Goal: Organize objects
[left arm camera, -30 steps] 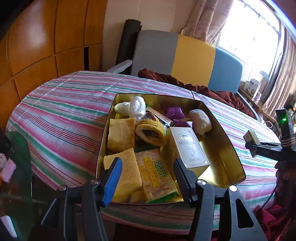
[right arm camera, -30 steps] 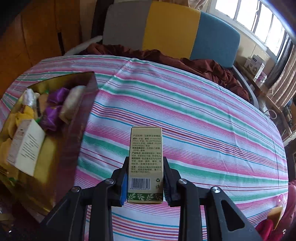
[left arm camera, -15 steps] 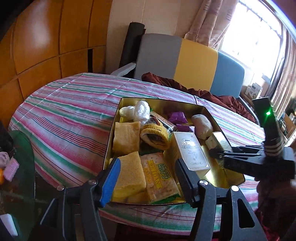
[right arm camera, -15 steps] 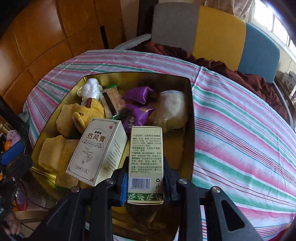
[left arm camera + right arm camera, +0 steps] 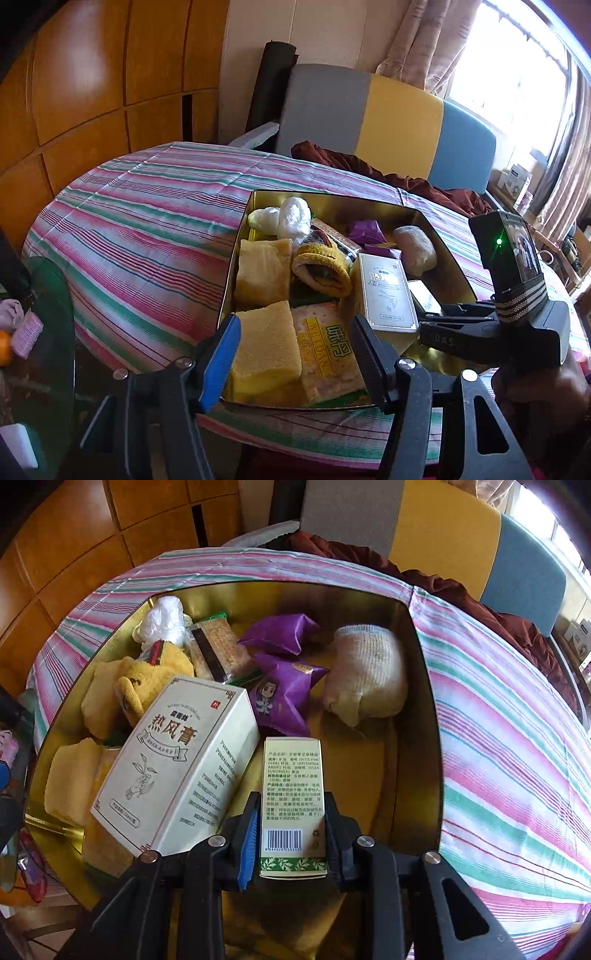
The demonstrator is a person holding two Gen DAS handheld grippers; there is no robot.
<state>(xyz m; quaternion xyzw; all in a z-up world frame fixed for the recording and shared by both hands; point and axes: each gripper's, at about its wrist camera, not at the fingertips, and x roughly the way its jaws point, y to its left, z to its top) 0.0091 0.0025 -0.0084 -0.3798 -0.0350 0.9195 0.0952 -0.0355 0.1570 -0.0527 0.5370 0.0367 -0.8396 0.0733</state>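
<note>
right claw [image 5: 291,830] clamps a small box [image 5: 293,801] low inside the gold tin [image 5: 424,709], beside the white box [image 5: 177,764]. left claw [image 5: 295,354] gapes empty at the tin's near rim.

small box [image 5: 293,797] inside tin [image 5: 421,701], right of, perhaps touching, large box [image 5: 177,764]

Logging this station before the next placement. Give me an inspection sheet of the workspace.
Surface: striped tablecloth on a round table.
Job's things: gold tin holding snacks, cloths and a large white box; small green box held over the tin's bare patch.
Clutter: purple packets, rolled cloth.
Grippers: right gripper shut on the small green box; left gripper open, holding nothing.
Cables: nothing seen.
Surroundings: colour-block chair, wood panels, window.
</note>
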